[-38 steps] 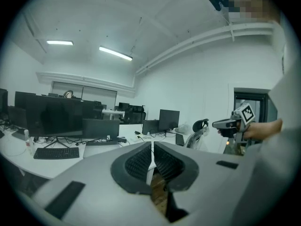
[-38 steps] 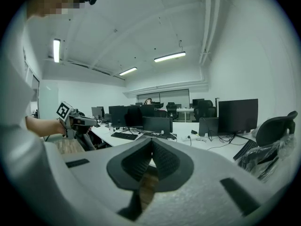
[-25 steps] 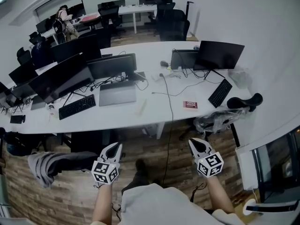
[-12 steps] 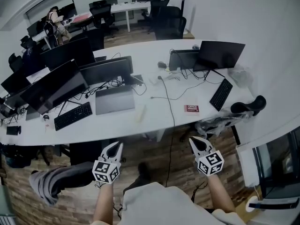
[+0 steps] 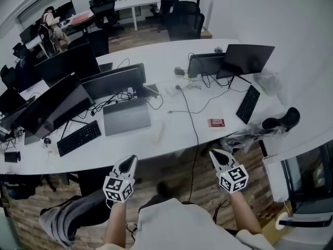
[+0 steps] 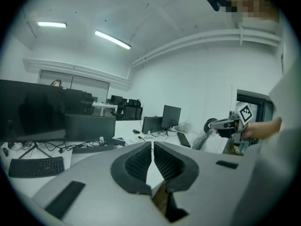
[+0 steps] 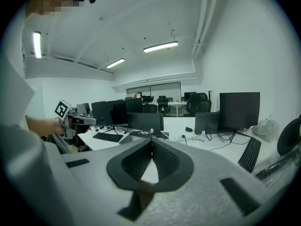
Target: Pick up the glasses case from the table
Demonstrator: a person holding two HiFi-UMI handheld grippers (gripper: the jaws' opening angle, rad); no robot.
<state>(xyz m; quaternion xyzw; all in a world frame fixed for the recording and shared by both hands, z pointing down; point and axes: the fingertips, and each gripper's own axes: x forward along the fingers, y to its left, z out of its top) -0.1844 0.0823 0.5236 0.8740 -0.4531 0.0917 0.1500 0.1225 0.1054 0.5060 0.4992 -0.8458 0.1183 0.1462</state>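
Observation:
A pale oblong object (image 5: 157,130), possibly the glasses case, lies near the front edge of the long white table (image 5: 171,139); it is too small to tell for sure. My left gripper (image 5: 128,162) hovers above the floor just short of the table's front edge, shut and empty. My right gripper (image 5: 215,154) is level with it on the right, also shut with nothing in it. In the left gripper view the ribbed jaws (image 6: 153,146) meet and point over the table. In the right gripper view the jaws (image 7: 151,142) meet at their tips.
On the table stand several monitors (image 5: 114,79), a laptop (image 5: 126,116), two keyboards (image 5: 79,137) (image 5: 247,104), cables and a small red box (image 5: 216,123). A black chair (image 5: 281,121) sits at the right end, and grey cloth (image 5: 73,220) hangs over a chair at lower left.
The table has drawn nearer in the head view. Both grippers have advanced toward its front edge, still shut and empty.

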